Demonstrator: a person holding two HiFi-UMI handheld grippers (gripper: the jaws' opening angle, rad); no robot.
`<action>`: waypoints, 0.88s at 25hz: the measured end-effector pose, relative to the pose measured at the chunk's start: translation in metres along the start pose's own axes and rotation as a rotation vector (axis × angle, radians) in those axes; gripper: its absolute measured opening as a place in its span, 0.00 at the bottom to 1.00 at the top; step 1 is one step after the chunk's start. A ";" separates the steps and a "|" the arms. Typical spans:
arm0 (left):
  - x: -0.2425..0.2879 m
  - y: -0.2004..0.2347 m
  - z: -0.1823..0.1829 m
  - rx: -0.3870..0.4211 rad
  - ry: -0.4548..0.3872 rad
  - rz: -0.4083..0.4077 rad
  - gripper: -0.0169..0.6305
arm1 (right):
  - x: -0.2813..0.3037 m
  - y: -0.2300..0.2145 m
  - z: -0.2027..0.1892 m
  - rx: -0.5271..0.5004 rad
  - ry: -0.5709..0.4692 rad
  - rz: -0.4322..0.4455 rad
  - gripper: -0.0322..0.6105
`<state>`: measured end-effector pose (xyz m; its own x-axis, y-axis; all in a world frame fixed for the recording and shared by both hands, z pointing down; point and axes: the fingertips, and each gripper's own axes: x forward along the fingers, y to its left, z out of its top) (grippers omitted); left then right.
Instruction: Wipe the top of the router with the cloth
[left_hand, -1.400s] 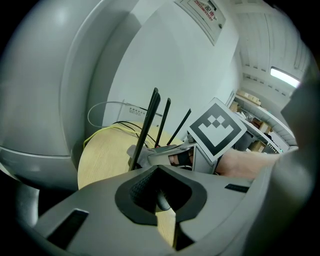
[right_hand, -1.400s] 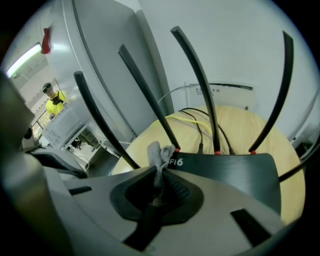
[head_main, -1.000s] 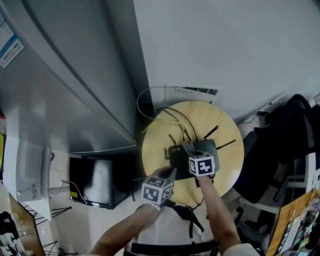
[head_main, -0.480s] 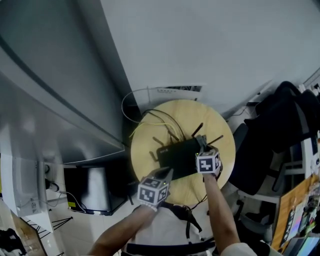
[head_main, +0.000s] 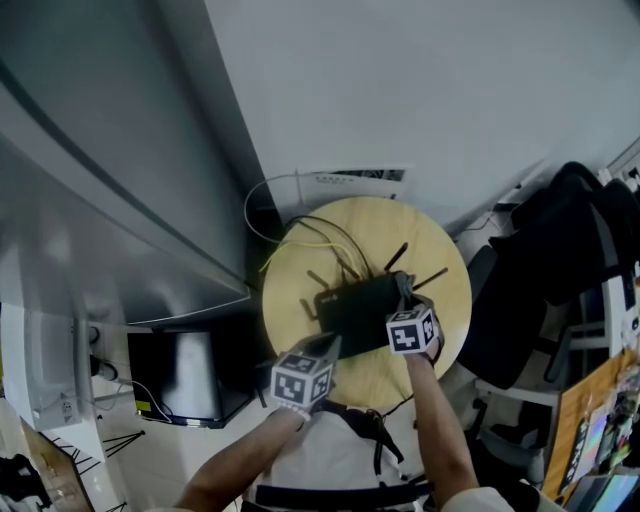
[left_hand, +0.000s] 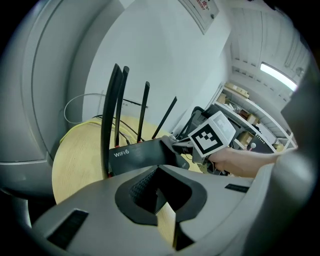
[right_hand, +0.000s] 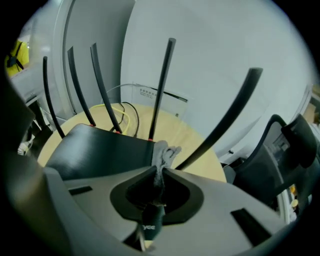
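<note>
A black router (head_main: 358, 310) with several upright antennas lies on the round wooden table (head_main: 445, 270). My right gripper (head_main: 408, 300) is at the router's right end, shut on a small grey cloth (head_main: 404, 289) that rests on the top's right edge. In the right gripper view the cloth (right_hand: 163, 154) sticks out of the closed jaws of my right gripper (right_hand: 160, 175) onto the router (right_hand: 100, 146). My left gripper (head_main: 327, 347) hovers at the table's near edge just short of the router, shut and empty. The left gripper view has that gripper (left_hand: 159, 195) facing the router (left_hand: 142, 155).
Yellow and black cables (head_main: 300, 240) trail off the table's back left. A white panel (head_main: 358, 177) leans on the wall behind. A large grey cabinet (head_main: 100, 180) stands at the left, a dark chair with a bag (head_main: 540, 270) at the right.
My right gripper has dragged the cloth from the middle of the router's top to its right end. The left gripper has stayed about where it was. The head camera shifted.
</note>
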<state>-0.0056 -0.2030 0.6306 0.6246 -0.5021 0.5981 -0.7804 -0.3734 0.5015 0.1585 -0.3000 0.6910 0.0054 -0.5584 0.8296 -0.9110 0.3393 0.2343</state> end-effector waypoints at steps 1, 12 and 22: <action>-0.001 0.003 -0.002 -0.005 0.001 0.006 0.02 | -0.001 0.007 0.001 0.003 -0.005 0.022 0.11; -0.013 0.024 -0.015 -0.040 -0.006 0.070 0.02 | -0.016 0.092 0.010 0.014 -0.021 0.239 0.11; -0.019 0.038 -0.025 -0.064 -0.008 0.117 0.02 | -0.032 0.174 0.023 -0.033 -0.031 0.424 0.11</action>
<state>-0.0469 -0.1884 0.6537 0.5293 -0.5458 0.6495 -0.8441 -0.2619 0.4678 -0.0097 -0.2404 0.6933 -0.3801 -0.3864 0.8404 -0.8163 0.5673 -0.1083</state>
